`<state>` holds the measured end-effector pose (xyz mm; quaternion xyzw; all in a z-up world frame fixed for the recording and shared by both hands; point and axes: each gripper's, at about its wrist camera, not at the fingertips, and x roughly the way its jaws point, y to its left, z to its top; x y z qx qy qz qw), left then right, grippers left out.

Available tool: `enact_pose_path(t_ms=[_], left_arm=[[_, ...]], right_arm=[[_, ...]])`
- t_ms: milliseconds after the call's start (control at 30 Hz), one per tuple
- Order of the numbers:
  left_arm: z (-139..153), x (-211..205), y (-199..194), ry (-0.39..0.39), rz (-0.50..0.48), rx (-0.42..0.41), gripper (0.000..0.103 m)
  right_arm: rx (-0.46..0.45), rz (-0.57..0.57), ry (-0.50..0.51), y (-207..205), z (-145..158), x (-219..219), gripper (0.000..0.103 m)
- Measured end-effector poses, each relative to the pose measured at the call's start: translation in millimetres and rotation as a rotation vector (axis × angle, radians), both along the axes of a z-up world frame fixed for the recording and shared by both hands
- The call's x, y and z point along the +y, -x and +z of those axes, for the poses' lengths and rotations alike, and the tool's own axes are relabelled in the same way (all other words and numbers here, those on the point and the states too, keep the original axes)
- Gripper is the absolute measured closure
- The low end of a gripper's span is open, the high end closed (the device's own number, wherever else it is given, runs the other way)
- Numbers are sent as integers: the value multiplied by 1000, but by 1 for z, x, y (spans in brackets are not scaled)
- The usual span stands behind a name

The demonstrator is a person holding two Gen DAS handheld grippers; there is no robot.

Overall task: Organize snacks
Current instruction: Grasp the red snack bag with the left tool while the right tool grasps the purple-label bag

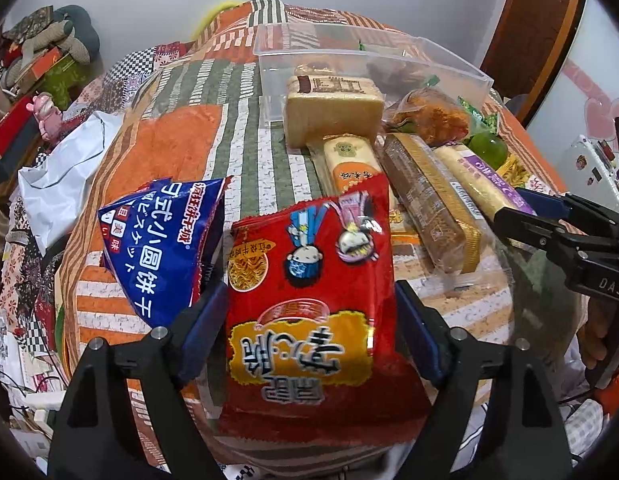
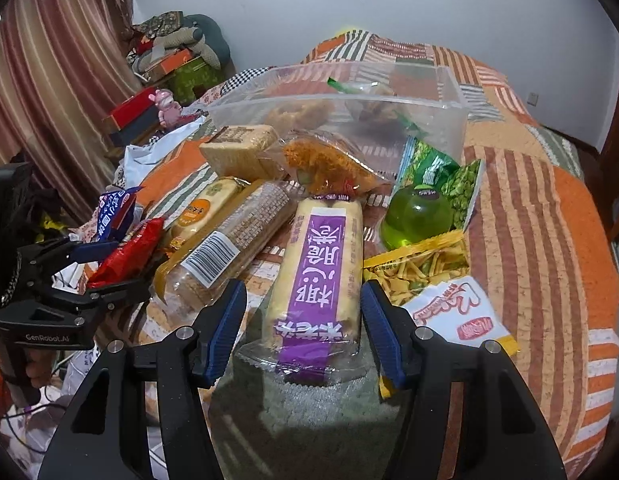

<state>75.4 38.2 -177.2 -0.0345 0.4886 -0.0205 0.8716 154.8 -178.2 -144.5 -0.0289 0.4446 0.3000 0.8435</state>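
Observation:
My left gripper [image 1: 309, 320] is open around a red noodle snack bag [image 1: 309, 300], its pads at the bag's sides without pressing. It also shows in the right wrist view [image 2: 109, 264] with the red bag [image 2: 125, 256]. My right gripper [image 2: 303, 320] is open around a purple-labelled cracker roll [image 2: 317, 272], gaps on both sides. That roll shows in the left wrist view [image 1: 481, 180], beside my right gripper [image 1: 521, 216]. A clear plastic bin [image 2: 449, 96] stands behind the snack pile, with some snacks inside.
A blue biscuit bag [image 1: 165, 248] lies left of the red bag. A brown cracker pack [image 2: 229, 240], an orange-labelled pack [image 2: 205, 208], a bread loaf [image 2: 241, 148], a green jelly cup [image 2: 413, 216], pea bags [image 2: 461, 188] and a yellow stick-snack bag [image 2: 421, 268] crowd the quilt.

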Motion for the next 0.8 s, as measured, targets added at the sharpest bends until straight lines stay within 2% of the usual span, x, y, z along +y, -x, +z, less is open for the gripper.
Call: enact_pose_path(t_ms=[133,233,333,400,433,800], left_arm=[[-2,2,-1,16,5,-11,21],[-1,5,-1,27,7,-16,33],[-1,7,-3,41,4,-7,35],[0,6,-4,39,2,-4,37],[0,5,-5,38,1,-5,38],[11,-6,-7,63,-7,-31,41]], right_arm=[[18,-2,-3,-5,-5,1,47],[18,-4,-8,-7,-4,1,47],[23,-8,-17,-12,-5,2,47],[18,-16,-13,-14,-5,4,53],[16,-16,-5,-15,-6,5,56],[34,-2,-63,-10,0,-14,60]])
